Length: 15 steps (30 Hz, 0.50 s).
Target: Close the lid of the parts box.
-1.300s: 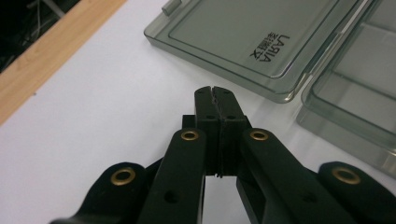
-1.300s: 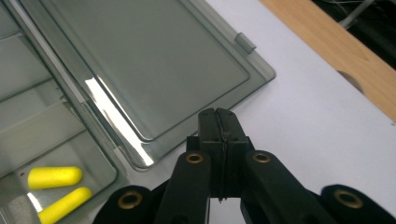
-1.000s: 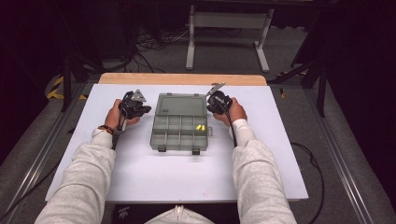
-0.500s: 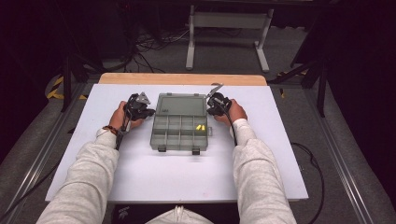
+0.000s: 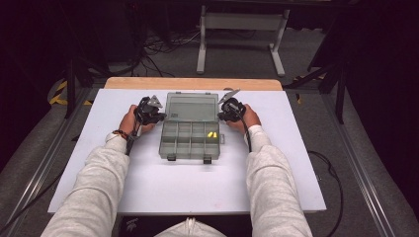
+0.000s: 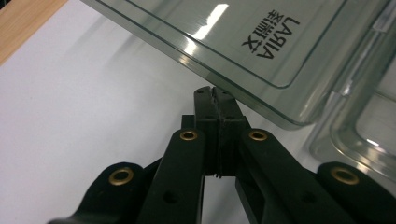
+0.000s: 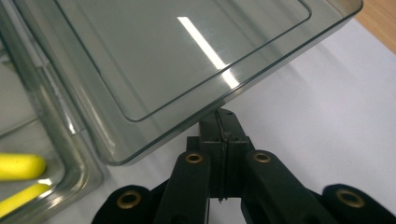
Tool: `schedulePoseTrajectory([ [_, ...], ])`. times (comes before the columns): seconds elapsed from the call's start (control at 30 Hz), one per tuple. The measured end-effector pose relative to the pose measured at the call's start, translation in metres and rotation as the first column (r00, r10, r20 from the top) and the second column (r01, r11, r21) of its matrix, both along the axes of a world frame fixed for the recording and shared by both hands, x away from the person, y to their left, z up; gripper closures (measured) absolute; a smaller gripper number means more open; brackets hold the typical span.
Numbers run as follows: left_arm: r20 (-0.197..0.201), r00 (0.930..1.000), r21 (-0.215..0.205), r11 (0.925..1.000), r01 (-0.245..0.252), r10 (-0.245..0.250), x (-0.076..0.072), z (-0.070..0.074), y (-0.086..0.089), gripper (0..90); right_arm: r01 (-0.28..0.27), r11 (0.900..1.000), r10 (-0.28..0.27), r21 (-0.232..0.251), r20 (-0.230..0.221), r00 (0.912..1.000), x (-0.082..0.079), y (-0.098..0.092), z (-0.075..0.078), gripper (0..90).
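Observation:
A clear grey compartment box (image 5: 184, 145) lies open mid-table, its lid (image 5: 191, 106) folded back toward the far side. Two yellow pieces (image 5: 212, 135) lie in a right-hand compartment, also seen as yellow pieces (image 7: 18, 166). My left gripper (image 5: 157, 116) is shut with nothing between its jaws, and the left gripper (image 6: 215, 93) has its tips at the rim of the lid (image 6: 224, 42). My right gripper (image 5: 222, 113) is shut and empty too; the right gripper (image 7: 223, 114) tips sit just under the lid (image 7: 163, 56) edge. The lid hangs tilted above the table, with shadow beneath it.
The white tabletop (image 5: 178, 192) has a wooden strip (image 5: 192, 83) along its far edge. Both sleeved forearms reach in from the near side. A metal stand (image 5: 242, 29) and cables are on the floor beyond the table.
The left gripper has edged slightly closer to the lid's left side. The lid's far edge looks a little higher than before. The right hand has stayed in place.

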<state>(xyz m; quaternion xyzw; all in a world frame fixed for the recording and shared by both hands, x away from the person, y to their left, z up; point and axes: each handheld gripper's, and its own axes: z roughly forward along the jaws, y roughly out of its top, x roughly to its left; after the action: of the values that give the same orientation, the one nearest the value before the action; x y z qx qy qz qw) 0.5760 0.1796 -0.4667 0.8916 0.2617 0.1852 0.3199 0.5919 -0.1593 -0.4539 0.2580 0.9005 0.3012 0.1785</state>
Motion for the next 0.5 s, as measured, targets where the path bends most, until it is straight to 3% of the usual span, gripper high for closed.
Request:
schedulePoseTrajectory([
  [0.17, -0.005, 0.9998, -0.026, 0.9994, -0.021, 0.021, 0.0049, -0.0006, -0.0005, 89.9, 0.023, 0.999, -0.024, 0.029, 0.043, 0.9988, 0.0011, 0.0022, -0.0039, 90.0],
  [0.5, 0.042, 0.9974, -0.031, 0.9979, -0.057, 0.058, 0.0064, 0.0, -0.0034, 89.9, 0.054, 0.996, -0.061, 0.077, 0.099, 0.9932, -0.0006, 0.0043, -0.0047, 90.0],
])
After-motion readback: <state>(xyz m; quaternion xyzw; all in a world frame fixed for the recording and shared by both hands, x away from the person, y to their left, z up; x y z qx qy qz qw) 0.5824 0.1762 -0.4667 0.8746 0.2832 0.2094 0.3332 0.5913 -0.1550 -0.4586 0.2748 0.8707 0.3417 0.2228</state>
